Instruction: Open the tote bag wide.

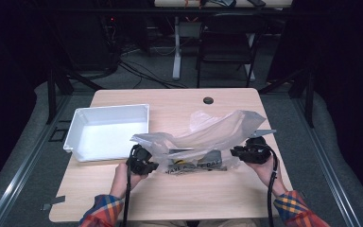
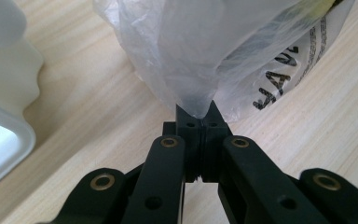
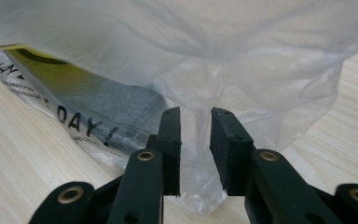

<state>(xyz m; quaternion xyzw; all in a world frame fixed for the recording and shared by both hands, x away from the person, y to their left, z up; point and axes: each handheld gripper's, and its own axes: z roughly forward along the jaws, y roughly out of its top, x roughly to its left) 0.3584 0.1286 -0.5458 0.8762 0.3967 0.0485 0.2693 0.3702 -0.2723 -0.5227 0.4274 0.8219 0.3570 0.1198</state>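
Plastic bag [image 1: 208, 137], thin and see-through, lies across the near middle of the wooden table [image 1: 179, 198], just right of the white tray [image 1: 108, 130], with its upper layer billowed up above the printed lower part. Dark lettering and a patch of yellow show through the film on the side that rests on the table.

Your left gripper [image 1: 141, 161] sits at the bag's left end. In the left gripper view its jaws are pressed tight together with a gathered corner of the film pinched between the pads, and the bag rises from that pinch as a narrow twist before it spreads wide. The tray's rounded corner [image 2: 4, 121] shows at the left edge of that view.

Your right gripper [image 1: 250, 152] is at the bag's right end, close to the table's right side. In the right gripper view its jaws stand a little apart, with a fold of film hanging in the gap; the pads [image 3: 170, 140] do not press on it, so you have no hold there. The printed part of the bag lies to the left of those jaws.

Your plaid sleeves [image 1: 101, 213] come in from the near edge.
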